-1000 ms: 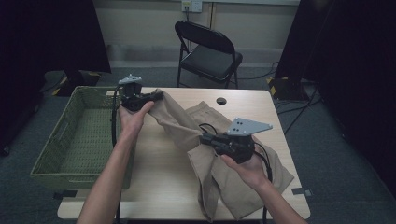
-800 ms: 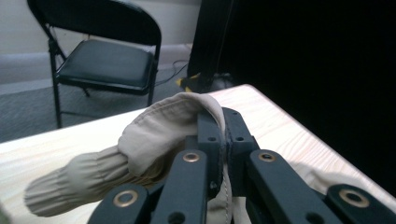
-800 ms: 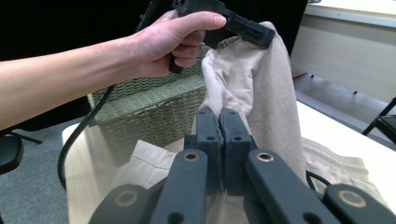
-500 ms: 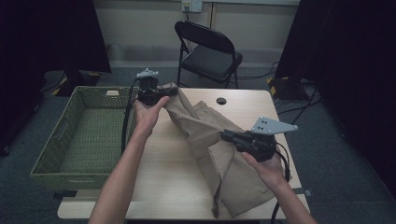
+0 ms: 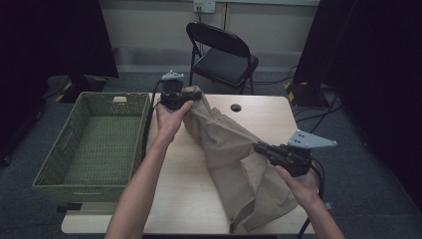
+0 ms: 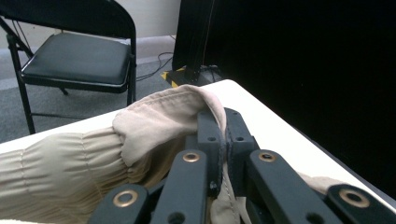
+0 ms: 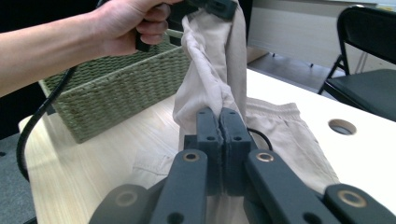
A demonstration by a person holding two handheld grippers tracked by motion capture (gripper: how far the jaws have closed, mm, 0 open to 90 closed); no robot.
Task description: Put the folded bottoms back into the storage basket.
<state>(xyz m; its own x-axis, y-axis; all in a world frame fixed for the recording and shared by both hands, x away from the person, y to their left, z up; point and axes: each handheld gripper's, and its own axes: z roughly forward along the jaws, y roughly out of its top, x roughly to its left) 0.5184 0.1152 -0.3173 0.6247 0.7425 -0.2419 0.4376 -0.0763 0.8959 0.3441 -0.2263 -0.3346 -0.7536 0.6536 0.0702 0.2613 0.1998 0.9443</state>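
Observation:
A pair of beige trousers [image 5: 226, 139] hangs stretched between my two grippers above the wooden table [image 5: 189, 194]. My left gripper [image 5: 195, 95] is at the table's far edge, shut on the elastic waistband [image 6: 159, 116]. Near the right edge my right gripper [image 5: 259, 148] is shut on a fold of the fabric [image 7: 210, 88]. The rest of the trousers drapes down to the table's front right [image 5: 263, 199]. In the right gripper view the left hand [image 7: 126, 21] holds the cloth up high.
A green woven basket [image 5: 59, 154] stands empty at the table's left side. A black folding chair [image 5: 221, 52] stands behind the table. A round cable hole [image 5: 236, 107] sits near the far edge. Dark curtains flank the room, and cables lie on the floor at right.
Both hands have shifted to the right with the trousers. The left gripper moved from beside the basket to the table's far middle, and the right gripper moved out toward the right edge, stretching the cloth.

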